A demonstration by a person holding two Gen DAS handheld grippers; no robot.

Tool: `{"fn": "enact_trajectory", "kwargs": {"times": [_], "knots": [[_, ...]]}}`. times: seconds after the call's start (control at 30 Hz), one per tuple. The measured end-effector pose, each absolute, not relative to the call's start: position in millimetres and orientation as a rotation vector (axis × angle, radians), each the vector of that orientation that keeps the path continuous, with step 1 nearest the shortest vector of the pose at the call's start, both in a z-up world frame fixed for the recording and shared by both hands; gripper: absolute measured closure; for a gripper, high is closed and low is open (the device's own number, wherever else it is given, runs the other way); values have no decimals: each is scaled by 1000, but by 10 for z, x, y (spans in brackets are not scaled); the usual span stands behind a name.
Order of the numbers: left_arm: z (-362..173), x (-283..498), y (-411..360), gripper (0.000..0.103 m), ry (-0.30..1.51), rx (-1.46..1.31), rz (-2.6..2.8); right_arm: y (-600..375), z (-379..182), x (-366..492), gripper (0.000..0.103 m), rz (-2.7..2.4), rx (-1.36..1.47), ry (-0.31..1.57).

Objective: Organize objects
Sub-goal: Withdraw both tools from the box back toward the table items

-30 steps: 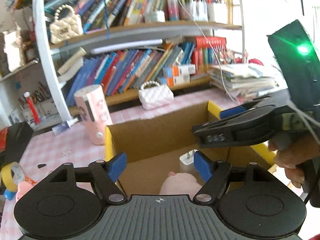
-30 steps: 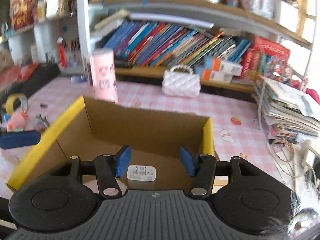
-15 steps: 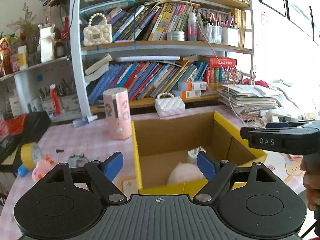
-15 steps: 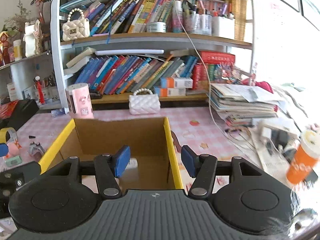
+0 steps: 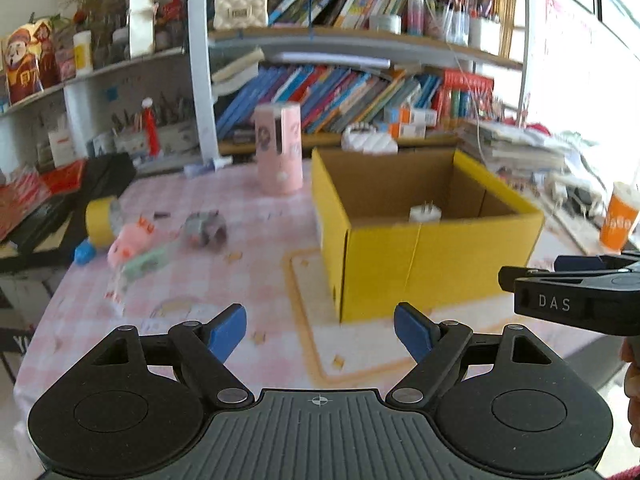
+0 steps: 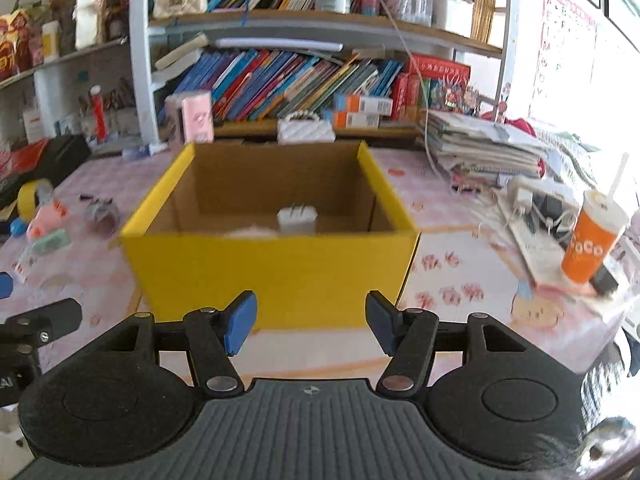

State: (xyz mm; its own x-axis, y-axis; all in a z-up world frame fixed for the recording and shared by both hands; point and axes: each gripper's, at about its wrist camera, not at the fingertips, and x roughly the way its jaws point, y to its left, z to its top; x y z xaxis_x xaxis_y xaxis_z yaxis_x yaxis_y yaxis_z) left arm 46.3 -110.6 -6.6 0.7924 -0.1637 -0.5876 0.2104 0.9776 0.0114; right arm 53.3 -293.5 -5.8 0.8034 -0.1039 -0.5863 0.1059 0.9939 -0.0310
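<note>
Bright daylight from right — window glare blown out; motion blur throughout, fisheye bending at edges.

A home study corner: wooden shelves (image 6: 320, 20) crammed with colourful children's books (image 6: 280, 80), an alphabet poster (image 6: 560, 40), and a pink-checked bench (image 5: 240, 240).

The cardboard box (image 6: 272, 268) is matt yellow outside, raw brown inside. A pink checked cloth covers the surface (image 5: 248, 280). The fingers (image 6: 239, 322) carry matt blue pads on black plastic.
</note>
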Motion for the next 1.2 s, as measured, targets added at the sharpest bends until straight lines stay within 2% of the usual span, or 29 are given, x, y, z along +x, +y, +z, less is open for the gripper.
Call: {"fn": "enact_trajectory", "kwargs": {"times": [0.33,0.53,0.93,1.0,1.2], "knots": [[-175,134,-725,20,683,111,-179,-2517,-225,188,44,-93,33,692],[-165,7,-502,20,679,113,-158,-2295,-268,89,41,-67,42,707],[-77,-140,-6,20,650,82,-60,-1740,-236,64,27,55,17,700],[-61,-155,69,19,645,74,-42,-1650,-218,78,22,76,7,695],[7,-223,257,11,618,57,-2,-1380,-154,81,13,127,-39,671]]}}
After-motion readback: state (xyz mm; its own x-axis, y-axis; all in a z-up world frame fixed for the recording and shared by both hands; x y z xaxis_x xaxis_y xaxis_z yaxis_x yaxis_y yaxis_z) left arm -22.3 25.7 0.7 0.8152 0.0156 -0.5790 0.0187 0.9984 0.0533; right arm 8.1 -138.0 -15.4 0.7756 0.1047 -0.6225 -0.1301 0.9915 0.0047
